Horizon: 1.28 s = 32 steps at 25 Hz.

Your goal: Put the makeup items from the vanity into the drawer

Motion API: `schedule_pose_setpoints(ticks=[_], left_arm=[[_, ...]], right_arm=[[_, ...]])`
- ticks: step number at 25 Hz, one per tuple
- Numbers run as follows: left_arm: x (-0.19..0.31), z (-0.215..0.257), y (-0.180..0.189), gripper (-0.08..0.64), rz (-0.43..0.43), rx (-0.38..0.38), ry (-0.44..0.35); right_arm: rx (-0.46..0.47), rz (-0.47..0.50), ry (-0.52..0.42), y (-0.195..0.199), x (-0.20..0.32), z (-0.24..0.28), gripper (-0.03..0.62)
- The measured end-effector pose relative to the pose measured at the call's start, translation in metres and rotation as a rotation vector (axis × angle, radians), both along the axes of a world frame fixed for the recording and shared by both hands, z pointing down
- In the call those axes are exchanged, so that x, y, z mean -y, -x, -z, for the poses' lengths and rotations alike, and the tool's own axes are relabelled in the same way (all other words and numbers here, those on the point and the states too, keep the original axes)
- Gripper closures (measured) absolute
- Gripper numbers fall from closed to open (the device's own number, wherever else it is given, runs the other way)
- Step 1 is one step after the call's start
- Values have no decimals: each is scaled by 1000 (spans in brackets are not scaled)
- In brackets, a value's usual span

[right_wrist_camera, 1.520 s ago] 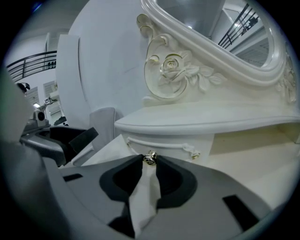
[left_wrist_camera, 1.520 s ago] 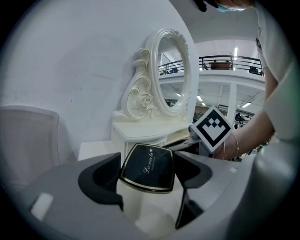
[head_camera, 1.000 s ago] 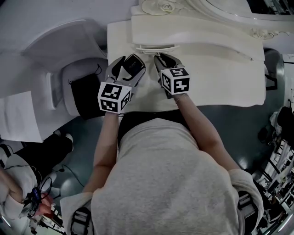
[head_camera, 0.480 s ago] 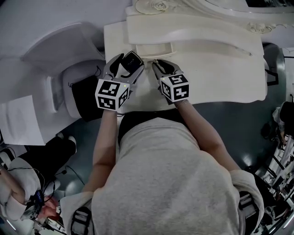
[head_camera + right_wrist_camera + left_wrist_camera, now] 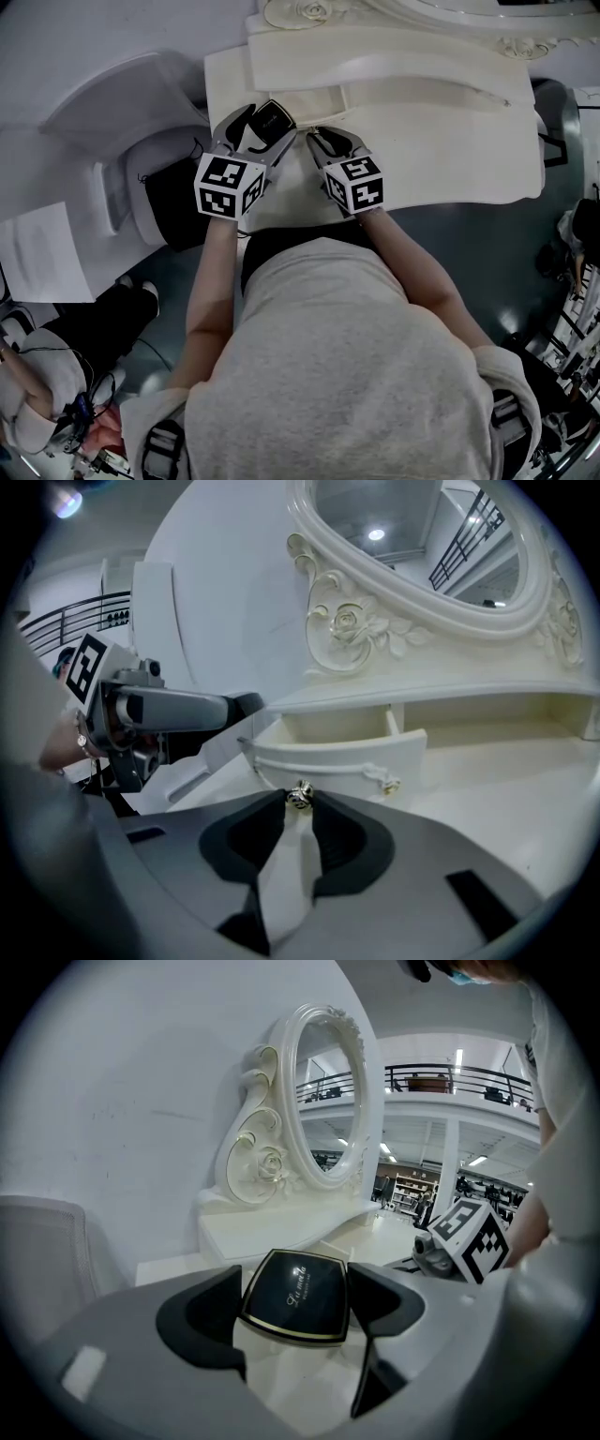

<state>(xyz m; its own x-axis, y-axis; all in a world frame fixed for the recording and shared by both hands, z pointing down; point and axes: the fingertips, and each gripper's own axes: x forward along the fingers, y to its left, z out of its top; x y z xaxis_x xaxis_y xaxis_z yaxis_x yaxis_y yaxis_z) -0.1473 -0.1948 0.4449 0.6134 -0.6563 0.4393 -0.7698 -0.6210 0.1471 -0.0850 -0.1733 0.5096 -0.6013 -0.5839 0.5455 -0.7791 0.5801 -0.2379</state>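
A black compact (image 5: 272,118) with gold trim is held flat between the jaws of my left gripper (image 5: 259,124), which is shut on it above the left end of the white vanity (image 5: 450,141). In the left gripper view the compact (image 5: 295,1295) fills the gap of that gripper (image 5: 295,1299). My right gripper (image 5: 312,136) is shut on the small gold knob (image 5: 300,796) of a white drawer (image 5: 342,747). That drawer (image 5: 317,101) stands pulled out from under the mirror shelf, and its inside looks bare. The left gripper (image 5: 173,710) hovers just left of it.
An ornate oval mirror (image 5: 422,555) rises behind the shelf. A pale chair (image 5: 141,122) with a black bag (image 5: 178,202) on it stands left of the vanity. Papers (image 5: 37,253) lie at far left. Another person sits at the lower left corner.
The drawer has slid further out, drawn by my right gripper on its knob. The left gripper with the compact has stayed beside the drawer's left corner.
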Motion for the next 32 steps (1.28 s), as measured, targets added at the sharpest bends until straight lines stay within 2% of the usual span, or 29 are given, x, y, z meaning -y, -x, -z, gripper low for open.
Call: schedule_pose_setpoints(ticks=[9, 17, 23, 32], left_arm=[[5, -1, -18, 204, -60, -7, 32], [11, -11, -26, 204, -61, 42, 81], [9, -18, -37, 204, -123, 129, 91], [20, -20, -50, 204, -159, 138, 145]], right_arm=[[1, 1, -16, 0, -1, 0, 494], [4, 0, -17, 0, 0, 0, 494], [5, -4, -16, 0, -1, -1, 492], [10, 0, -16, 0, -1, -1, 492]])
